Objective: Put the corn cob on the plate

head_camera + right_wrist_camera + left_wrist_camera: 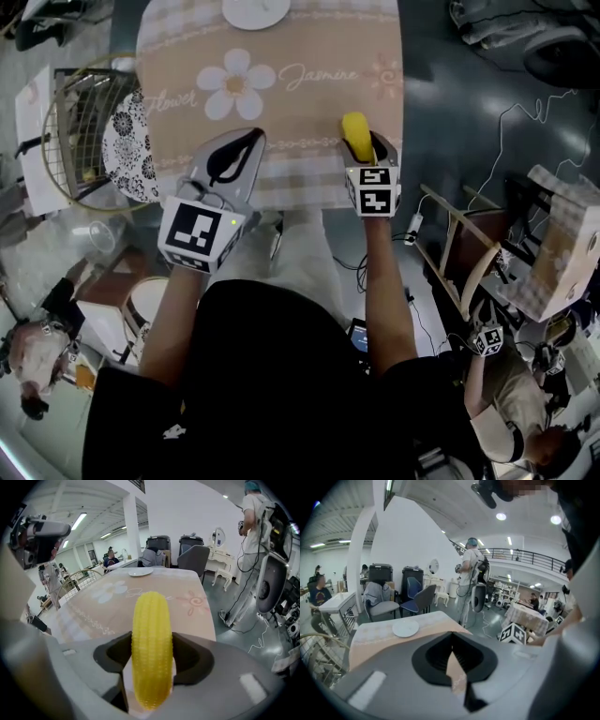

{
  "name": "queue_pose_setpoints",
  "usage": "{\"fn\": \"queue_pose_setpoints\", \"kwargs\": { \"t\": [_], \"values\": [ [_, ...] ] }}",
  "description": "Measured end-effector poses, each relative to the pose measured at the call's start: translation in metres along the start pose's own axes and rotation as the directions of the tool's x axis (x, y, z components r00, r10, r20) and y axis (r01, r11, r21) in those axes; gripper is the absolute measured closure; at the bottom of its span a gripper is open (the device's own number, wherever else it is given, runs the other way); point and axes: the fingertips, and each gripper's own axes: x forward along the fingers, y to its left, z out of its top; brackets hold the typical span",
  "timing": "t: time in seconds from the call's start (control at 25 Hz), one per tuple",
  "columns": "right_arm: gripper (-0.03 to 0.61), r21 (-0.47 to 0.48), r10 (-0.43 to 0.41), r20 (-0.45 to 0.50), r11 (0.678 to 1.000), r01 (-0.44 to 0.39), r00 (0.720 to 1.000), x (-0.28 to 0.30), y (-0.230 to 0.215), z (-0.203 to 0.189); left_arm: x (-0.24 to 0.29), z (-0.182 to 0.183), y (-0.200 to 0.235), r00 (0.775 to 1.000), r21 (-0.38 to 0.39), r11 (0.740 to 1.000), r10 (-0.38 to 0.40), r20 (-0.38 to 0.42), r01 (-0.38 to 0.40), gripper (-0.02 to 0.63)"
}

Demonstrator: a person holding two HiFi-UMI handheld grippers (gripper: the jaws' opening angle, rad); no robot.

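Clamping the corn cob, the right gripper hovers at the near edge of the table; the left gripper is closed, empty. Bare tabletop reaches the far-edge plate, and a wire basket stands left.

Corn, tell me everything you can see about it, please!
The corn is a bright yellow cob with neat rows of small bumpy kernels and rounded ends; it looks like plastic, perhaps. It is held in the air, clamped across its middle between the two jaws of the right tool, pointing forward above the near part of the table. Only the jaws touch it. It is not on the plate yet.
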Motion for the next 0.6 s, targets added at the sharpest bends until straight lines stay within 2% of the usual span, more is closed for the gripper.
{"fn": "queue_pose_setpoints", "kwargs": {
  "t": [0.6],
  "values": [
    [0.327,-0.077,0.076,0.065,0.994,-0.071,0.995,0.021,0.003,0.086,0.001,0.015,0.030,0.995,-0.063,0.994,0.091,0.041,-0.088,0.609]
  ]
}}
